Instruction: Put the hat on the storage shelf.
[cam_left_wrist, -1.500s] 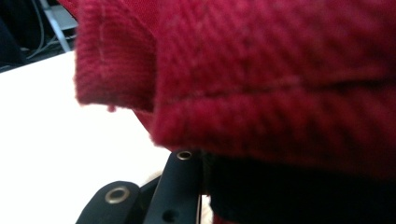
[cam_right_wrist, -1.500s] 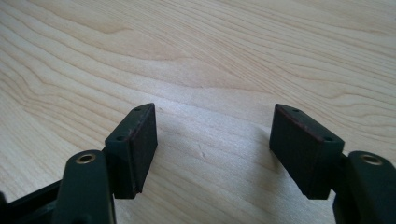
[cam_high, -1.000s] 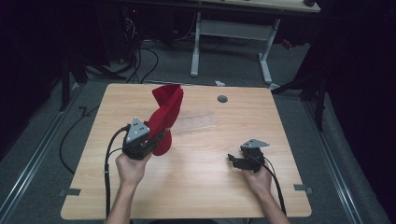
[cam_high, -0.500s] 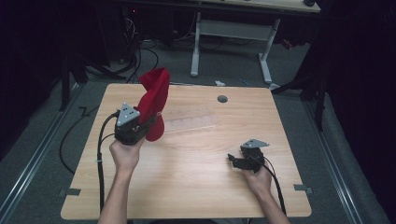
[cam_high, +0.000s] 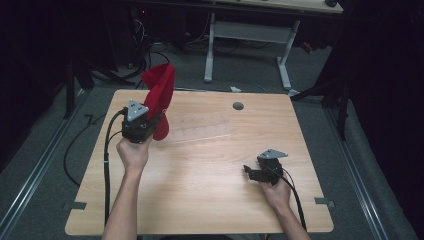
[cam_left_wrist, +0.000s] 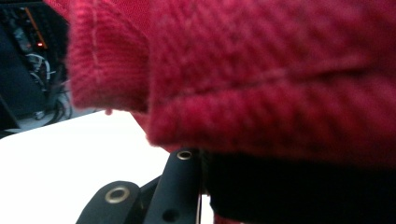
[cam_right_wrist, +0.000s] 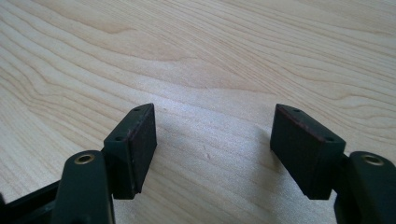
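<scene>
A red knitted cloth (cam_high: 160, 92) hangs bunched above the table's left part, with my left gripper (cam_high: 157, 121) shut on its lower end. In the left gripper view the cloth (cam_left_wrist: 261, 70) is a blurred red mass over the black jaws of that gripper (cam_left_wrist: 205, 186), which are pressed together on it. A clear plastic tray (cam_high: 200, 128) lies flat just right of the cloth. My right gripper (cam_high: 247, 172) rests on the wooden table (cam_high: 210, 170) at the front right. Its jaws (cam_right_wrist: 212, 140) stand wide open over bare wood (cam_right_wrist: 210, 56).
A round cable hole (cam_high: 238, 106) sits near the table's far edge. Behind the table stands a white desk frame (cam_high: 250, 35). Black cables (cam_high: 75, 145) trail over the floor at the left. The left gripper hangs close to the table's left edge.
My left gripper has moved to the left and a little upward, carrying the red cloth away from the clear tray. The right gripper has kept still.
</scene>
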